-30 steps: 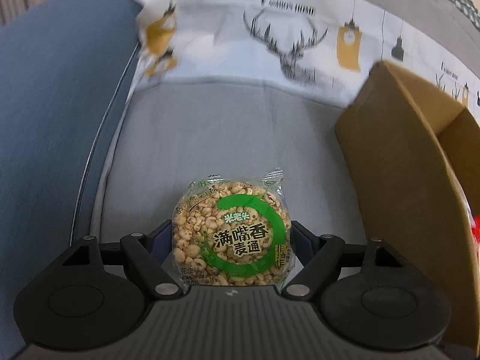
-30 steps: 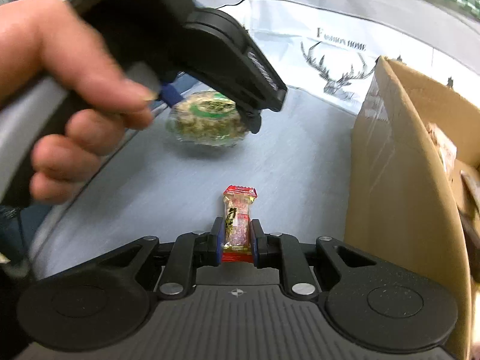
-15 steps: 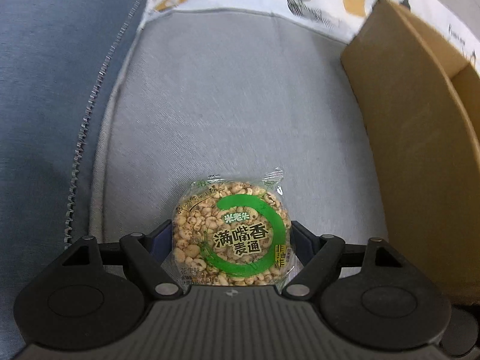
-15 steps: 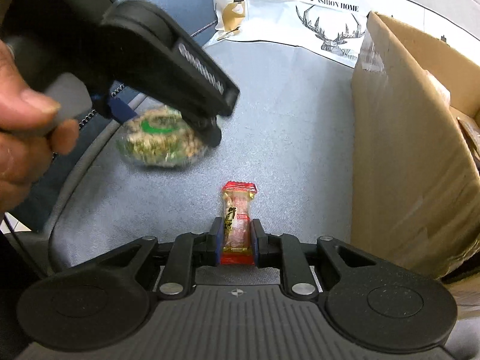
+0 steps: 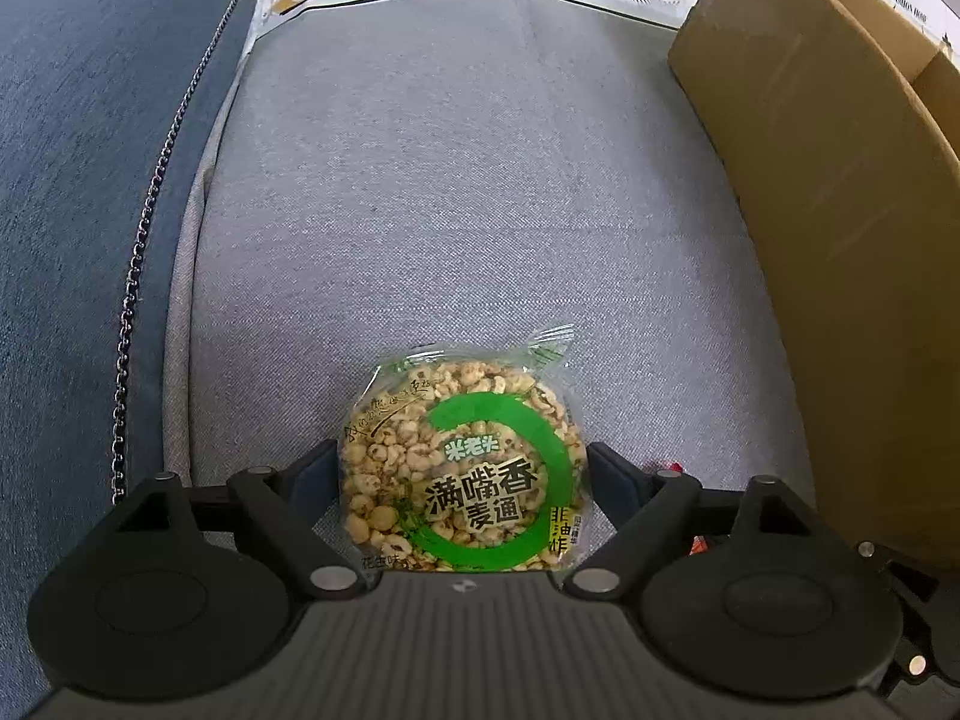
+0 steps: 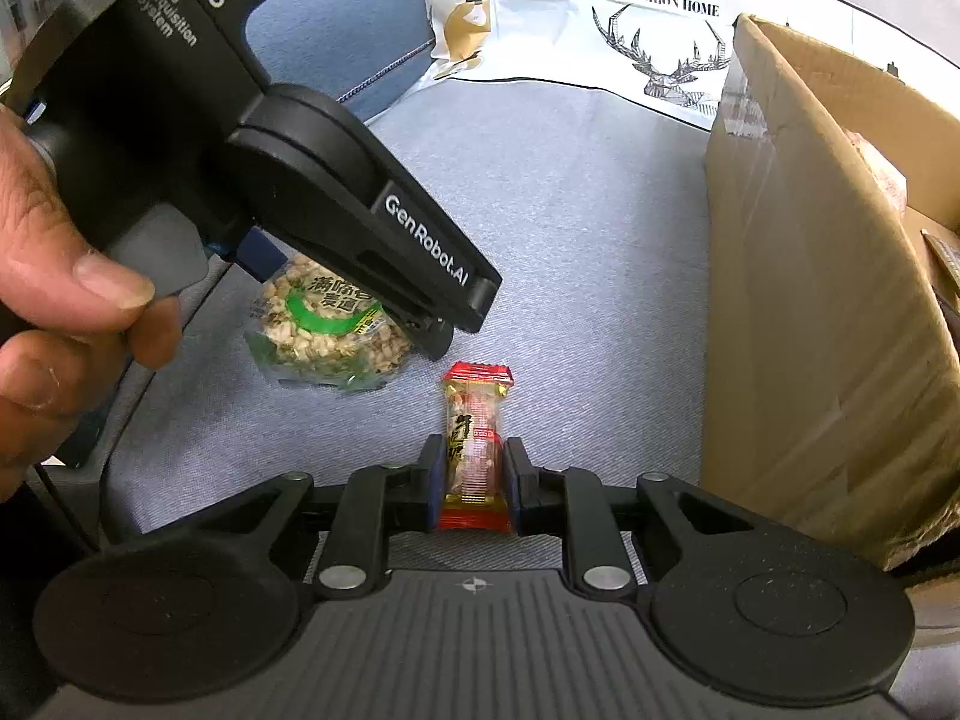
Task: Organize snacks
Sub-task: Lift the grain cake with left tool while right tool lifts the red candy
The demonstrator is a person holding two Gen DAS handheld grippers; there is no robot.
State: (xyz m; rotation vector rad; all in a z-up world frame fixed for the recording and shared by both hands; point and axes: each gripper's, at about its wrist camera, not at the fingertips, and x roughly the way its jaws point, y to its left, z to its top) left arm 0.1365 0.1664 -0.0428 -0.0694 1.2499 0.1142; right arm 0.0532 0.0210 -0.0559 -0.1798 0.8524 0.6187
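My left gripper is shut on a round puffed-grain cake in a clear wrapper with a green ring; it is low over the grey cushion. The right wrist view shows the same cake held by the left gripper, close to the cushion. My right gripper is shut on a small red-ended candy bar, just right of the cake and low over the cushion.
An open cardboard box stands on the right, with packets inside; it also shows in the left wrist view. A white deer-print cloth lies at the back. A blue cushion borders the left.
Both grippers have dropped lower toward the grey cushion, keeping their snacks. The left gripper with the cake has come closer to the right gripper's candy bar.
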